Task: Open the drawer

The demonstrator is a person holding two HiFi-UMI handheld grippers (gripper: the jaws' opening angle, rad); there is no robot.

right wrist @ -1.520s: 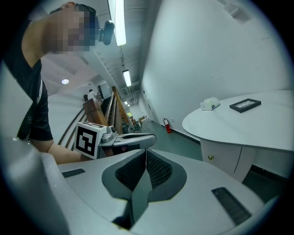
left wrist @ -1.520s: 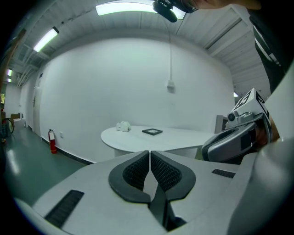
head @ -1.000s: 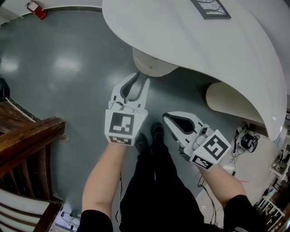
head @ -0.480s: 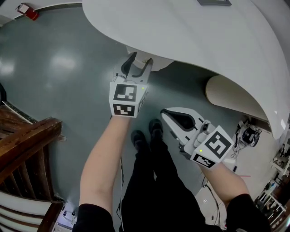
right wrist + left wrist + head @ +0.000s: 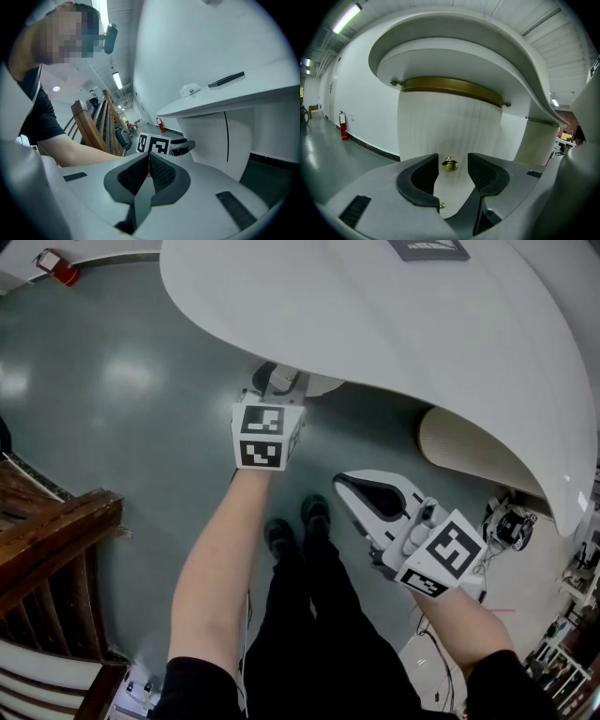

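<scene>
Left gripper (image 5: 453, 158) has its jaws spread wide, poked in under the white tabletop (image 5: 375, 324). The drawer (image 5: 440, 126) is the ribbed curved front on the far pedestal, and its little brass knob (image 5: 449, 164) sits right in the gap between the jaws, pads not on it. Right gripper (image 5: 149, 158) hangs nearer the person, jaws pinched together on nothing.

— Where is the drawer (image 5: 450, 126)?
— Straight ahead of the left claw (image 5: 453, 161): a curved, white, ribbed front, closed, under a brass band (image 5: 450, 89) and the tabletop (image 5: 454, 26).
— And its knob (image 5: 449, 164)?
— Small, round, brass, seen between the claw's parted jaws, untouched.
</scene>
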